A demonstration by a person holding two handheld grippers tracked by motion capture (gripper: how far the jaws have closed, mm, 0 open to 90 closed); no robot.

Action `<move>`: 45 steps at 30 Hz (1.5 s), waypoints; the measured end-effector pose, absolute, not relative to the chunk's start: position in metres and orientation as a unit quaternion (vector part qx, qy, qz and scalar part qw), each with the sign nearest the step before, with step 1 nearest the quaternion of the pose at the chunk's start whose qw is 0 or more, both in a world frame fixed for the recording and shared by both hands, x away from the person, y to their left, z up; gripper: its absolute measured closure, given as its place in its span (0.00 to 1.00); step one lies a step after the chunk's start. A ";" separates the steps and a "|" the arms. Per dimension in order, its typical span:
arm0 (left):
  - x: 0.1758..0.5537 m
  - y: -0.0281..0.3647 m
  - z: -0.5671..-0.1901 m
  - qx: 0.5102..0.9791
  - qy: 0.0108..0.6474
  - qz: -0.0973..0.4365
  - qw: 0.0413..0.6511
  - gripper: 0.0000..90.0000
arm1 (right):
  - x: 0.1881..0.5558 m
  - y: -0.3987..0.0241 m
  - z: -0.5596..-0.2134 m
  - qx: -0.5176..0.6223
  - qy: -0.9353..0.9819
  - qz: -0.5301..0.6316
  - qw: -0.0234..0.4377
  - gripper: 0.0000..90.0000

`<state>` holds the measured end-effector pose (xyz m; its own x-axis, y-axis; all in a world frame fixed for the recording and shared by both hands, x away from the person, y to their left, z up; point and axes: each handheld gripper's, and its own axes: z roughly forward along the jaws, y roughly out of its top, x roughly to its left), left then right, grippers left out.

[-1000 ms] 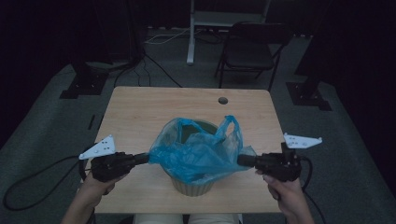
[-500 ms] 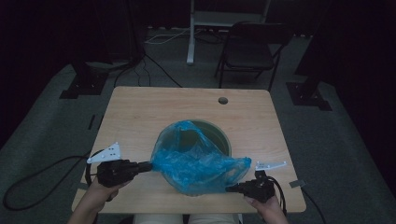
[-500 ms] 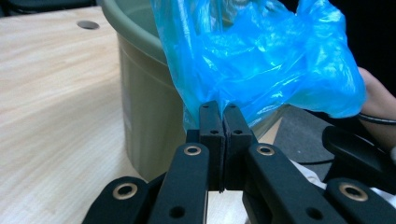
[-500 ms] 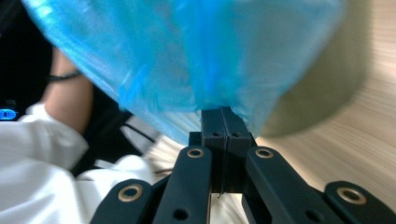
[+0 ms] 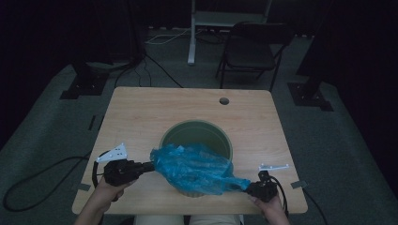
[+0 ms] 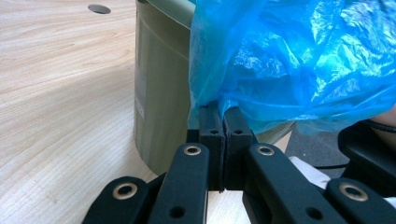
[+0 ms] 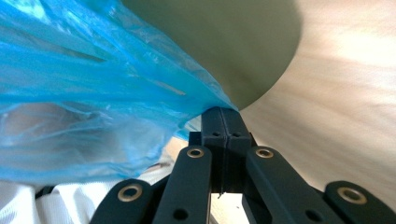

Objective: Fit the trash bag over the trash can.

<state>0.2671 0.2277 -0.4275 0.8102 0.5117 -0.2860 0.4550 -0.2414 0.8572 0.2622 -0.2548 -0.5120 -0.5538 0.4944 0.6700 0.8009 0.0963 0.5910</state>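
So going from the left: the left tool (image 5: 149, 166) sits just left of the green bin (image 5: 197, 136), low over the wooden surface (image 5: 141, 112), with a hand (image 5: 105, 192) wrapped around its body and a cable trailing off the edge behind it. Its jaws are clenched tight on a bunched corner of the blue plastic bag (image 5: 195, 168). You can see it really well in the left gripper view, where the two black pads meet with the film pinched between them right beside the bin's wall (image 6: 159, 93).

The bag itself is stretched across the near side of the bin, draped over the rim closest to the person and covering maybe the front part of the opening. The far part of the bin's mouth is uncovered and you can look down into the dark inside. The bin stands upright, roughly mid-surface toward the near edge.

Right of the bin, the right tool (image 5: 248, 186) is down near the front edge of the surface, clamped on the other end of the bag, which is pulled into a tight twisted tail there. Right gripper view shows the same thing: pads (image 7: 223, 122) shut on the blue film (image 7: 93, 84), bin wall right behind it.

There's also a round cable hole (image 5: 224, 101) in the surface past the bin.
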 end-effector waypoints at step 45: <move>0.331 0.211 -0.354 0.786 0.301 -0.005 0.540 0.87 | 0.326 -0.180 -0.335 -0.300 -0.793 -0.529 0.021 1.00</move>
<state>0.3308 0.2107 -0.3539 0.8185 0.4686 -0.3324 0.4785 -0.2357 0.8458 0.3257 -0.1799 -0.3349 -0.8192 0.4543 0.3500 0.4977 0.2600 0.8275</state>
